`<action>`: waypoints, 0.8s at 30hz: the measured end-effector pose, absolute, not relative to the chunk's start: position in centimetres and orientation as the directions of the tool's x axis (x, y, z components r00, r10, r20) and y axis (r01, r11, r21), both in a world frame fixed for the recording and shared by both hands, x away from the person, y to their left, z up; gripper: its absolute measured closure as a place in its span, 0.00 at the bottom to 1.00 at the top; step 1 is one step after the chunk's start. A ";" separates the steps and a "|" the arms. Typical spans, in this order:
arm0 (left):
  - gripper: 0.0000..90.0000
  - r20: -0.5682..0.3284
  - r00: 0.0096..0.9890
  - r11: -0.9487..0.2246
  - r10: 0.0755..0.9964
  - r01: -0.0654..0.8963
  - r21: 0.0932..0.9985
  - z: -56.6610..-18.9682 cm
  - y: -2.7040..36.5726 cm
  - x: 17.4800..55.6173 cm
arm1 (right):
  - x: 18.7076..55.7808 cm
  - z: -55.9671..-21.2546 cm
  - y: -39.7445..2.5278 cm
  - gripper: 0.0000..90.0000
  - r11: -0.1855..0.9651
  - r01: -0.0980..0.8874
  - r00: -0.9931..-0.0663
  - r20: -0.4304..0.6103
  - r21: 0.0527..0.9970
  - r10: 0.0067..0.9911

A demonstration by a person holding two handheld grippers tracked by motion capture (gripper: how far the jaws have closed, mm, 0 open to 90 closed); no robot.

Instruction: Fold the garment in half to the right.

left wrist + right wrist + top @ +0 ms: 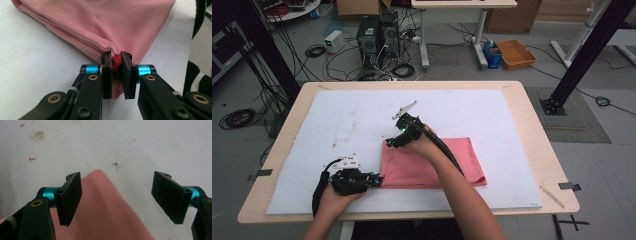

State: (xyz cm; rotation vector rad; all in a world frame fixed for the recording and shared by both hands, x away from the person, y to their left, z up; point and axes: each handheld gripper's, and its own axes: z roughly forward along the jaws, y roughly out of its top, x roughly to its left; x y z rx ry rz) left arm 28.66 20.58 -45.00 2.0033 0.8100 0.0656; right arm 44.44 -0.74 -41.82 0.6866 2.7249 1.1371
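In the high view we see the folded pink cotton cloth (432, 162) lying on the white foam sheet (337, 125) that covers the wooden table (537, 145), near its 6 o'clock edge. The left gripper (374, 180) is at the cloth's 8 o'clock corner, and the right gripper (391, 142) is at its 11 o'clock corner.

In the left gripper view, the fingers (107, 75) are clamped on a bunched corner of the cloth (105, 22).

In the right gripper view, the fingers (70, 197) stand wide apart, with the cloth corner (100, 207) between them.

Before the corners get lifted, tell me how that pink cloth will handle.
Probably floppy: the pink cloth bunches where the left tool pinches its corner. Likely light, lying flat in thin folded layers. It may unfold once raised, since the right tool is open over another corner.
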 end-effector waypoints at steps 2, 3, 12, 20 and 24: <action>0.89 -0.270 0.780 -0.338 0.564 0.516 0.787 -45.0 20.5 28.7 | 44.5 -42.3 -0.2 0.28 0.630 0.367 -0.894 0.073 0.684 0.442; 0.89 -0.269 0.781 -0.338 0.563 0.515 0.788 -45.0 20.5 28.7 | 44.5 -42.5 0.1 0.28 0.636 0.370 -0.894 0.075 0.677 0.441; 0.89 -0.273 0.779 -0.338 0.564 0.519 0.785 -45.2 20.6 28.7 | 44.7 -43.7 2.0 0.51 0.681 0.356 -0.911 0.078 0.640 0.404; 0.89 -0.285 0.775 -0.326 0.565 0.527 0.785 -45.3 20.9 28.7 | 44.3 -43.5 2.4 0.81 0.708 0.305 -0.937 0.070 0.637 0.342; 0.89 -0.282 0.776 -0.327 0.565 0.524 0.787 -45.2 21.0 28.6 | 44.0 -43.2 2.6 0.95 0.730 0.276 -0.946 0.042 0.626 0.321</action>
